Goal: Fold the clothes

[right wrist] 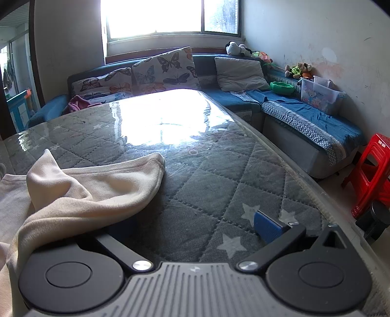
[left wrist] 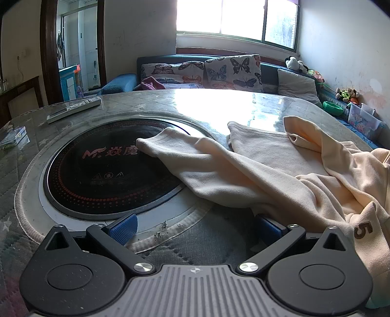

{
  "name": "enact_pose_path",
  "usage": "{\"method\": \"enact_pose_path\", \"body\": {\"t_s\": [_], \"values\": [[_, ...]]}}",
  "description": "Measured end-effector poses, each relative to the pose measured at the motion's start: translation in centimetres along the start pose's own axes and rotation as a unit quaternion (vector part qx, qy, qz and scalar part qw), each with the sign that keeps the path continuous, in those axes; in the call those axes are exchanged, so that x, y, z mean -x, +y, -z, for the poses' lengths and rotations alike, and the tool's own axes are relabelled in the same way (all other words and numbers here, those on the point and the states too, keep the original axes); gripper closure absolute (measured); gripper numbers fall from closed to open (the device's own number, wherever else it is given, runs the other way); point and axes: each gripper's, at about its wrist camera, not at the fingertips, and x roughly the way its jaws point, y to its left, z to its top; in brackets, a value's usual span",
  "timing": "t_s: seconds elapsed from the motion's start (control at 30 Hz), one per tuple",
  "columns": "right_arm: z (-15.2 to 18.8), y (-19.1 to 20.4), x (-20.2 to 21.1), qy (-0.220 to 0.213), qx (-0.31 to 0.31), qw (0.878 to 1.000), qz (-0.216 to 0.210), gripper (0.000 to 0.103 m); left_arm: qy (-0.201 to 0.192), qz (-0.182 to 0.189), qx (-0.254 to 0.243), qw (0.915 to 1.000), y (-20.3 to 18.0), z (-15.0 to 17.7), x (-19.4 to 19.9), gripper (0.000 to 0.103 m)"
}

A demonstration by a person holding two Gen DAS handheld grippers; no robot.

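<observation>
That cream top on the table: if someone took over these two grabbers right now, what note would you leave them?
Left gripper: open, holding nothing; the top covers part of its right finger.
Right gripper: open, empty; cloth drapes over its left side.
Top: lies crumpled on the table, one sleeve across the round cooktop.
Done: no fold visible.
Left: spread it flat, fold sleeves in, fold the body.

— What sort of place is this?
— A lived-in family living room: a blue corner sofa [right wrist: 304, 109] with butterfly cushions [right wrist: 163, 68] under a bright window [right wrist: 156, 17], stuffed toys [right wrist: 298, 69] on its ledge.
— And the table?
— A quilt-covered dining table [right wrist: 219, 185] with a built-in hotplate [left wrist: 104, 170].
</observation>
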Motion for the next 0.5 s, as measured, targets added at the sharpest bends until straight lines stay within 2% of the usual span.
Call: {"method": "enact_pose_path", "body": {"t_s": [0.5], "values": [[-0.04, -0.83, -0.33, 0.003, 0.011, 1.000, -0.003, 0.000, 0.001, 0.000, 0.000, 1.0000, 0.24, 0.08, -0.16, 0.000]]}}
